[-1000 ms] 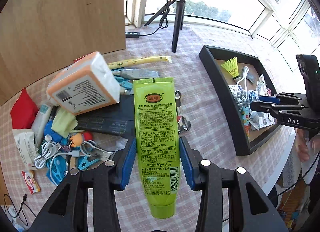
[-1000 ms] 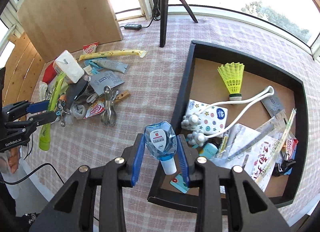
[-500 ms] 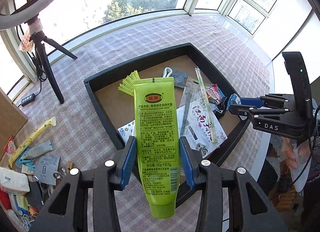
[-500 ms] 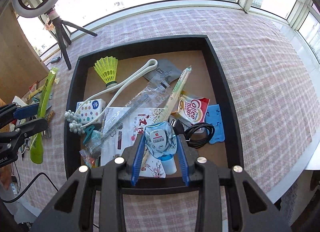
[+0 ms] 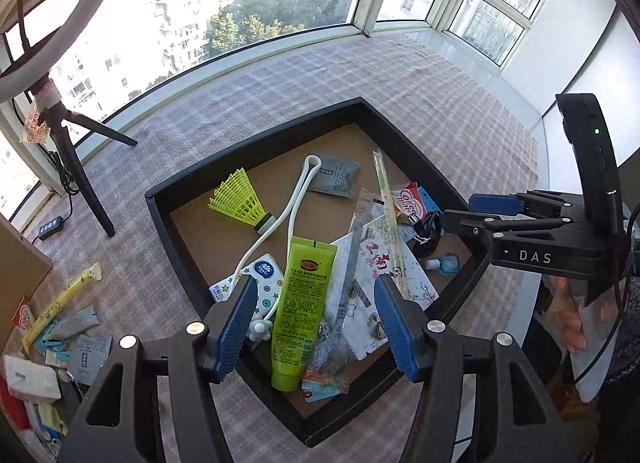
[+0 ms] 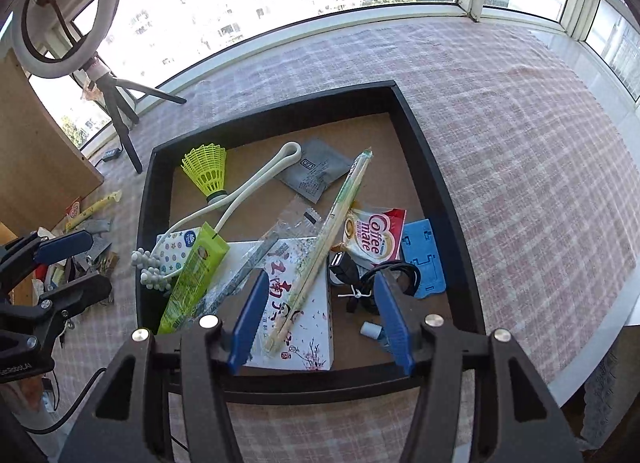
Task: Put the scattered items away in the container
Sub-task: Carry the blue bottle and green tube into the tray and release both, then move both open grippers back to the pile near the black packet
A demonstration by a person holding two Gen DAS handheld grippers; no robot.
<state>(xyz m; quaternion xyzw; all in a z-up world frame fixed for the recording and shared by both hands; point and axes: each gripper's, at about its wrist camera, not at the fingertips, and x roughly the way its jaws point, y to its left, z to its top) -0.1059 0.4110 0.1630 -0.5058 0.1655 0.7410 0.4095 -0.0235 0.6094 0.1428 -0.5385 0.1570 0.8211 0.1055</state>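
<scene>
Two handheld grippers hovered above a black tray (image 6: pixel 436 183) on a checked tablecloth (image 6: pixel 520 123). The left gripper (image 5: pixel 316 319) had just been opening – its blue pads stood clear of the green tube (image 5: pixel 302 303), which lay in the tray across other clutter. The right gripper (image 6: pixel 320 319) had also just been opening, nothing pressed between its jaws – the small blue bottle (image 5: pixel 446 263) lay in the tray's near corner. More scattered items (image 5: pixel 52 335) remained on the cloth, left of the tray.
</scene>
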